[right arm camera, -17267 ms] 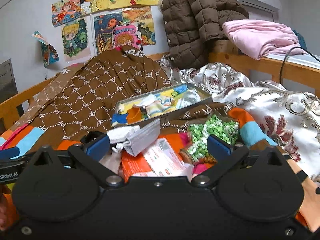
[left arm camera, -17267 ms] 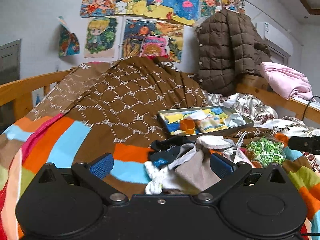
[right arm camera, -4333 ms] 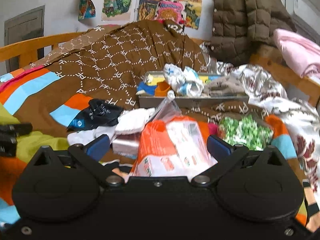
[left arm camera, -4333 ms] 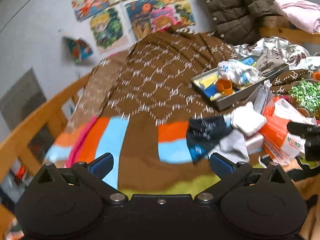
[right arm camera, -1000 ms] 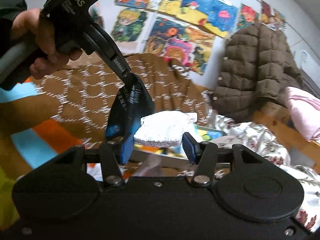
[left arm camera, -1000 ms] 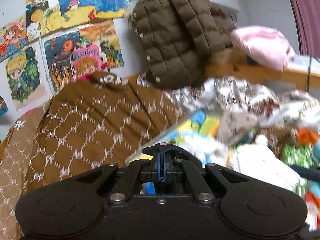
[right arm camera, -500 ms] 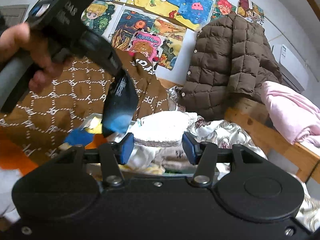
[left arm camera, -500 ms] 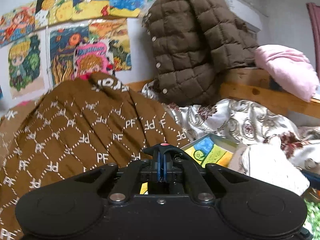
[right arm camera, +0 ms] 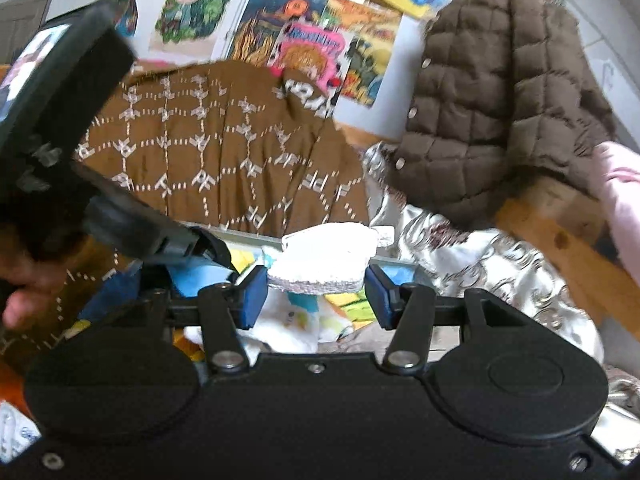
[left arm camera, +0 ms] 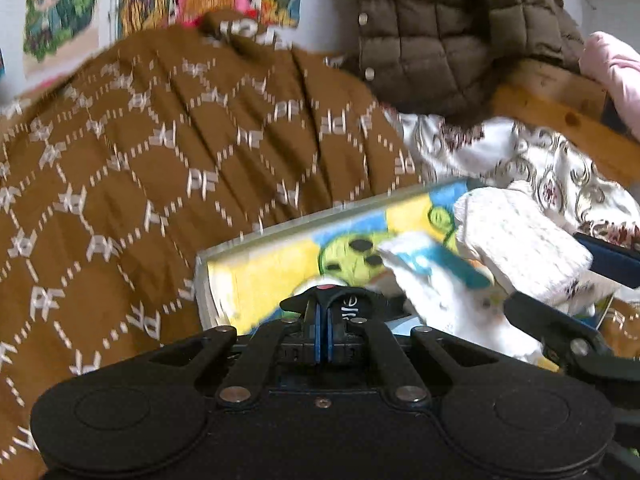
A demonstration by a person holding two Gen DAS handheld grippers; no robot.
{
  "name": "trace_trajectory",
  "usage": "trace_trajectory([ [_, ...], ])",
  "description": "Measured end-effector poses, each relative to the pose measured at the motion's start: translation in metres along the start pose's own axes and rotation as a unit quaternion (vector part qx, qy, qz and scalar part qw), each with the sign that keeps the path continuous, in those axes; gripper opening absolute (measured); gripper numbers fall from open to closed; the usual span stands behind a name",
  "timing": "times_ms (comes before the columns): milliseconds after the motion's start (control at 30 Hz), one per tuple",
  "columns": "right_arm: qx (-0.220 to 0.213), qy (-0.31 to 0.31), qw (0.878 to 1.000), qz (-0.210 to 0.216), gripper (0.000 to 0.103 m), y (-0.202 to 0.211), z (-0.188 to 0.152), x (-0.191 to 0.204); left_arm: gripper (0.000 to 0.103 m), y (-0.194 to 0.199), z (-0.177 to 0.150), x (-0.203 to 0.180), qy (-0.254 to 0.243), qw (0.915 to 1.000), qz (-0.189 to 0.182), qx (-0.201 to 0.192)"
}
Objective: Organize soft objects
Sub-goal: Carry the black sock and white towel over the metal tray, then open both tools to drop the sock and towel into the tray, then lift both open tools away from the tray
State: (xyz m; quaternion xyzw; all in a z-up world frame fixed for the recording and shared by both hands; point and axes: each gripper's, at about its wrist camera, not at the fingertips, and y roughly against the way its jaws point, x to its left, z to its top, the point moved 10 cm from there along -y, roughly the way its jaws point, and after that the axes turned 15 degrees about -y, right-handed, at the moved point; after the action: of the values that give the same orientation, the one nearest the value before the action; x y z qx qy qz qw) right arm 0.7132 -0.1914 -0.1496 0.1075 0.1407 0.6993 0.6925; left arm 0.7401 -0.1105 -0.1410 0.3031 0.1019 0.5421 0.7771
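Left gripper (left arm camera: pixel 322 334): blue pads pressed together on a thin dark fabric item with white lettering, probably a dark sock (left arm camera: pixel 352 308); most of it is hidden below the fingers.
Right gripper (right arm camera: pixel 316 294): fingers narrowed onto a white knitted sock (right arm camera: pixel 326 262), which spans the gap and touches both blue pads.
Container: a shallow metal tray (left arm camera: pixel 224 252) with a yellow-and-blue cartoon lining rests on the brown patterned quilt (left arm camera: pixel 168 152). It already holds a white cloth with blue print (left arm camera: pixel 432 276).
Reason for hold: judged from the task, each tool carries one sock over the tray so that small soft items collect in one bounded place.
Left pose: tool level, pointing forward over the tray's near-left corner; a hand (right arm camera: pixel 24 284) grips its handle, as the right view shows.
Right pose: tool just right of the left one, level, sock held above the tray interior and clear of the contents.
Task items: both socks airborne, not yet released.
Caution: motion blur limits detail.
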Motion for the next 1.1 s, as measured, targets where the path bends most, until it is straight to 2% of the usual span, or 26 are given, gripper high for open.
trace_trajectory([
  [233, 0.039, 0.005, 0.999, 0.002, 0.045, -0.024, -0.018, 0.007, 0.003, -0.010, -0.011, 0.002, 0.004, 0.9999, -0.004, 0.011],
  [400, 0.051, -0.013, 0.999, 0.002, 0.045, -0.032, -0.024, 0.003, 0.009, -0.006, -0.012, 0.001, -0.003, 0.9999, 0.002, 0.009],
  [467, 0.050, -0.018, 0.999, -0.001, 0.051, -0.031, -0.024, 0.000, 0.019, -0.003, -0.012, 0.002, -0.001, 1.0000, 0.003, 0.008],
  [700, 0.046, -0.034, 0.998, -0.009, 0.063, -0.013, -0.019, -0.013, 0.040, 0.017, -0.009, 0.006, 0.006, 0.9999, 0.008, -0.002],
  [733, 0.043, -0.037, 0.998, -0.010, 0.065, -0.009, -0.016, -0.015, 0.045, 0.022, -0.007, 0.006, 0.004, 0.9999, 0.009, -0.005],
  [767, 0.040, -0.042, 0.998, -0.011, 0.067, -0.003, -0.013, -0.018, 0.051, 0.027, -0.006, 0.006, 0.001, 0.9999, 0.009, -0.010],
  [933, 0.014, -0.071, 0.997, -0.014, 0.083, 0.025, 0.008, -0.032, 0.063, 0.061, 0.007, 0.003, -0.010, 0.9987, 0.014, -0.047],
  [1100, -0.017, -0.090, 0.996, -0.019, 0.092, 0.056, 0.030, -0.044, 0.077, 0.101, 0.018, 0.005, -0.008, 0.9962, 0.031, -0.081],
])
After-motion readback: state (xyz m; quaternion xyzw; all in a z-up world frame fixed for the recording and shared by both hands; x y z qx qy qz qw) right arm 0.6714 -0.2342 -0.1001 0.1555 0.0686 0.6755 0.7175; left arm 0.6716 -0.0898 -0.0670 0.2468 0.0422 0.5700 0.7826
